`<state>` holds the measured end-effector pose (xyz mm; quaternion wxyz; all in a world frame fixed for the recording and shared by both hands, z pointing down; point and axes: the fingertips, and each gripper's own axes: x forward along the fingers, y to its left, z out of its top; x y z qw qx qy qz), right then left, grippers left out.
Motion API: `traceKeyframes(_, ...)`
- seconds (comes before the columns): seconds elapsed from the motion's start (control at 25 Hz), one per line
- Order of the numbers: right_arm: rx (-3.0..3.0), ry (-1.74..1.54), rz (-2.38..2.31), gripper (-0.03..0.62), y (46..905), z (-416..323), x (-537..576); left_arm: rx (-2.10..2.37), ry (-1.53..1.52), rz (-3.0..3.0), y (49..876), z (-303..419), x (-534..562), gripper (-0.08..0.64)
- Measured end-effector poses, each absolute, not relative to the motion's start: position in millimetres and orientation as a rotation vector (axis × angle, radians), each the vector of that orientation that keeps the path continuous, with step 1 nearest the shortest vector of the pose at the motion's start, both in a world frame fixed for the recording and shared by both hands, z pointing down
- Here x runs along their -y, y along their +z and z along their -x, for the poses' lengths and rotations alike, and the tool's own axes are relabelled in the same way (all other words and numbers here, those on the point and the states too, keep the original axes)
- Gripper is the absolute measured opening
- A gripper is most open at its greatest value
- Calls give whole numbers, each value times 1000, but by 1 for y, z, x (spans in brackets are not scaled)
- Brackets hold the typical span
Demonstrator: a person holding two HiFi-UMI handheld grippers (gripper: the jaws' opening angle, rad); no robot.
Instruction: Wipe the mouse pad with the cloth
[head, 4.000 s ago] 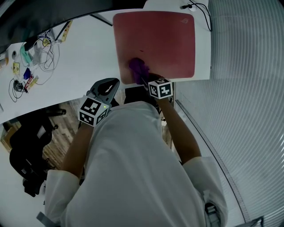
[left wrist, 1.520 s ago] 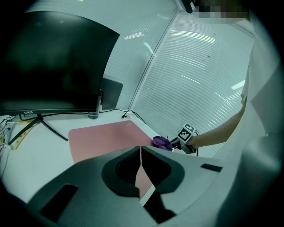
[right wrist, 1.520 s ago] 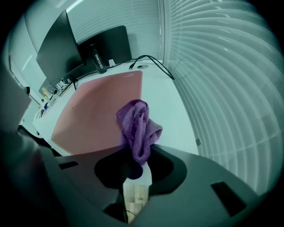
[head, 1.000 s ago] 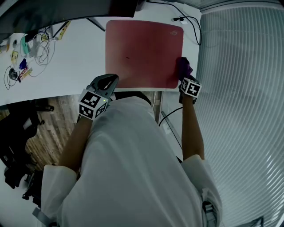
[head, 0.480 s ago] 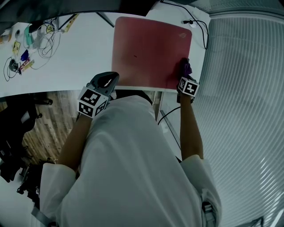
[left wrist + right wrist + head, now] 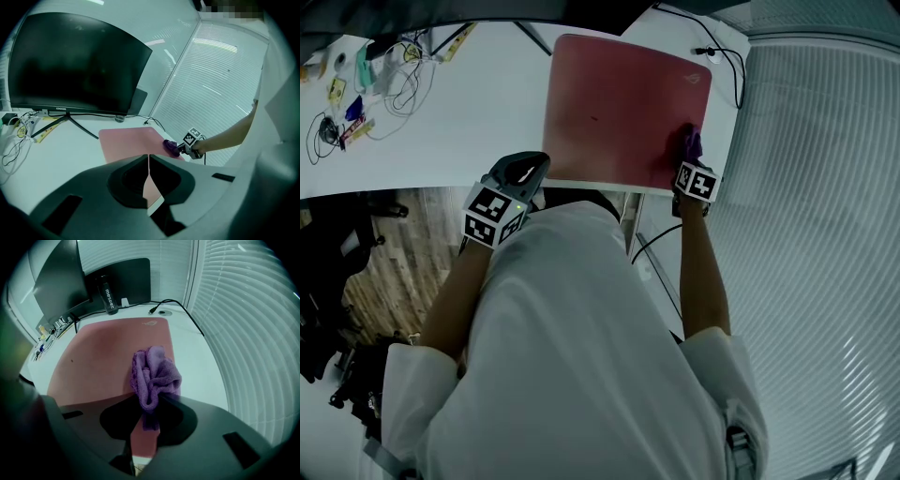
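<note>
Broadly, the white desk point(image 6: 469, 112) carries the red mouse pad point(image 6: 619, 103). The purple cloth point(image 6: 691, 142) sits bunched at the pad's near right edge, pinched between the right gripper's point(image 6: 150, 413) jaws. Wiping well probably means pressing the cloth flatter and sweeping in overlapping passes toward the left side. The left gripper point(image 6: 149, 171), jaws pressed together on nothing, hangs at the desk's near edge. A black bottle point(image 6: 108, 298) stands behind the pad; its contents cannot be seen.
</note>
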<state>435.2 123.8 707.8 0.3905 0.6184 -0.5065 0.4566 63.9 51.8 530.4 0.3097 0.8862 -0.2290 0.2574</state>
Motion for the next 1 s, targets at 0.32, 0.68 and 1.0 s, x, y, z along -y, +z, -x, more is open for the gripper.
traceKeyframes(0.32, 1298, 1146, -1564, 98, 707, -416, -119, 621, 668, -2350, 526, -50, -48, 23)
traceKeyframes(0.68, 1344, 1153, -1507, 98, 709, -379, -110, 632, 650, -2369, 520, -37, -46, 23)
traceKeyframes(1.0, 1376, 1139, -1477, 98, 709, -348, -102, 655, 645, -2369, 517, -17, -47, 23)
